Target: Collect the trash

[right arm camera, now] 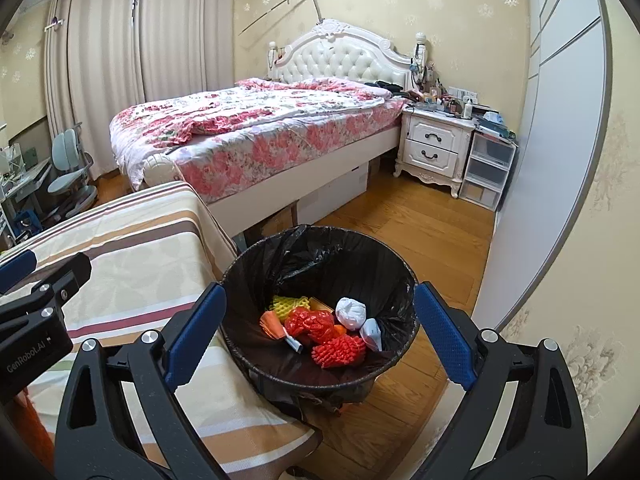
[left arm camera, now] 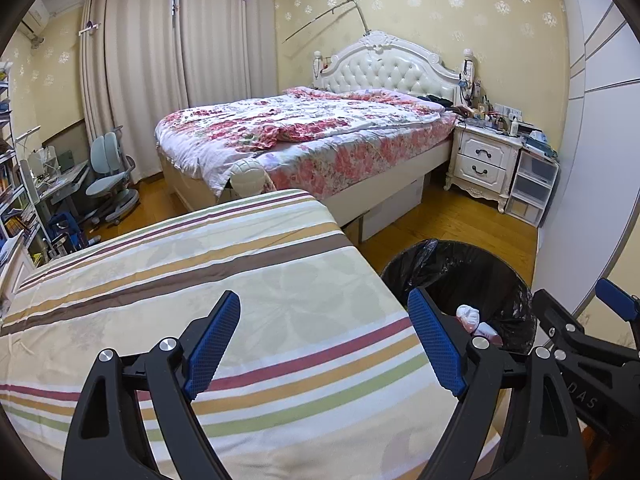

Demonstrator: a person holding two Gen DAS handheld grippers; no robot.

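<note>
Two hand-held tools are hovering over a striped tabletop (left arm camera: 248,280) in a bedroom as a trash collection appears to be winding up. The left tool (left arm camera: 324,344) is standing wide open with nothing between its blue pads, poised above bare striped cloth. The right tool (right arm camera: 320,336) is likewise gaping wide and empty, aimed straight down into the black-lined trash bin (right arm camera: 320,256) that is sitting on the wooden floor (right arm camera: 420,232), just beside the tabletop's right-hand edge.

Inside the bin, the collected trash is lying in a heap: red foam netting (right arm camera: 338,350), a yellow foam net (right arm camera: 290,305), a white crumpled wad (right arm camera: 351,313) and smaller scraps. No loose litter is showing on the visible stretch of the tabletop.

The bin is lying directly ahead of and below the right tool, while from the left tool it is sitting off to the right, so the right hand is the nearer one for any further drop. A floral bed (right arm camera: 256,128) is filling the background.
</note>
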